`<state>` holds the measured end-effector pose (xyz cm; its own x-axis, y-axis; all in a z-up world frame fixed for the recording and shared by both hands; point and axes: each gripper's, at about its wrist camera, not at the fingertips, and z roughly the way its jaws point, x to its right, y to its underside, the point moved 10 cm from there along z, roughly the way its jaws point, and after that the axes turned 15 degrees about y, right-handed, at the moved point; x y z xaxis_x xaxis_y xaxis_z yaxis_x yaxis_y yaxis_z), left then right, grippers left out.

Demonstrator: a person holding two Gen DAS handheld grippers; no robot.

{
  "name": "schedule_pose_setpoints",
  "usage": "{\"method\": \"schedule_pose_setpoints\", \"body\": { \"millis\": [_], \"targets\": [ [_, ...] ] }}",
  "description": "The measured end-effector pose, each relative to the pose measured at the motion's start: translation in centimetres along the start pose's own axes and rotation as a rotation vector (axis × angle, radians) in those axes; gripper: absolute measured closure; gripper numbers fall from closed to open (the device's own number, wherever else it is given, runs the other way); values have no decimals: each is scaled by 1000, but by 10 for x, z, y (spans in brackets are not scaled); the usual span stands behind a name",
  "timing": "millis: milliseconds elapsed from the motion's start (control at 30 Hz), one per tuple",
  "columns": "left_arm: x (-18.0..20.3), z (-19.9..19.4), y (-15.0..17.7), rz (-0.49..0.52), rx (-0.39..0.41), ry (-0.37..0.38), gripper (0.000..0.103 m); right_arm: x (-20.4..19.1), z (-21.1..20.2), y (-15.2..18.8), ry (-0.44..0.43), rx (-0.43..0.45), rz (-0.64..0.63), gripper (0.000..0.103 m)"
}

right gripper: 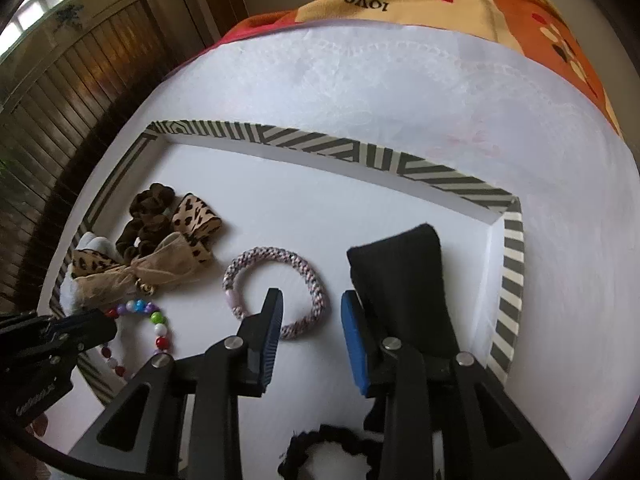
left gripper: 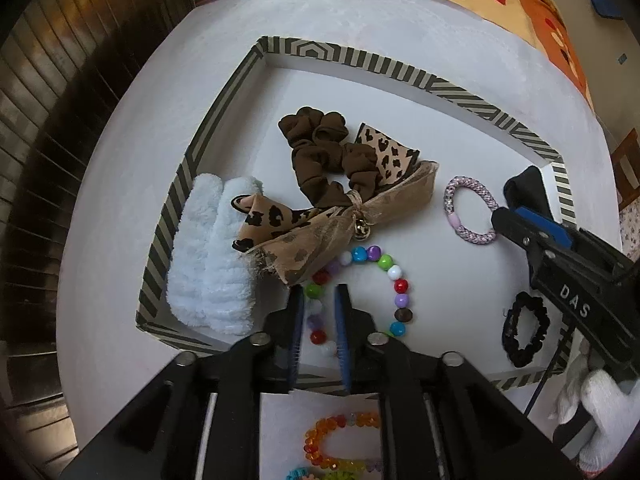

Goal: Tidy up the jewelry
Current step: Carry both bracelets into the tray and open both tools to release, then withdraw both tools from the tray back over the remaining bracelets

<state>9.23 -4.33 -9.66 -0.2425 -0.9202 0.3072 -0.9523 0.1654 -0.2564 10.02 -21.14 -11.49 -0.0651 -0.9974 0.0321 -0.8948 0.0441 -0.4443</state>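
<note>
The left gripper [left gripper: 319, 300] points down into a shallow white tray with a black-and-cream striped rim [left gripper: 376, 65], its 2 blue-padded jaws slightly parted and straddling one side of a bracelet of round multicoloured plastic beads [left gripper: 401, 287]; a few beads sit in the gap, but the pads do not visibly press on them, so it reads as released. Just left of this gripper lies a fluffy pale-blue hair band [left gripper: 212, 260], and ahead of it a brown fabric scrunchie tied with a leopard-print and sheer tan bow [left gripper: 320, 164]. Behind the jaws, outside the tray, sits an orange and yellow faceted bead bracelet [left gripper: 320, 438]. The right gripper [right gripper: 312, 316] also hangs over the tray with its jaws apart and nothing between them. Its left finger overlaps the near edge of a braided pink-and-grey hair tie [right gripper: 316, 280] in the right wrist view; whether it touches I cannot tell. A black fabric strip [right gripper: 400, 264] shows just beyond its right finger. Below this gripper, near the tray's front, lies a small black scrunchie [left gripper: 524, 330]. A white-gloved hand [left gripper: 600, 412] holds the right gripper.
</note>
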Motion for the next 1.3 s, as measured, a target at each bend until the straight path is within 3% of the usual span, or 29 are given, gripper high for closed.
{"method": "schedule_pose_setpoints", "body": {
  "millis": [133,500,1300],
  "targets": [
    [4,-8,1,21,17,2,93,3,-14,7,-19,6,12,69],
    [12,-35,15,53,60,-37,93,9,-63,30,-31,46,23,57],
    [38,-83,85,94,118,-68,93,14,-134,125,1,57,42,51]
  ]
}}
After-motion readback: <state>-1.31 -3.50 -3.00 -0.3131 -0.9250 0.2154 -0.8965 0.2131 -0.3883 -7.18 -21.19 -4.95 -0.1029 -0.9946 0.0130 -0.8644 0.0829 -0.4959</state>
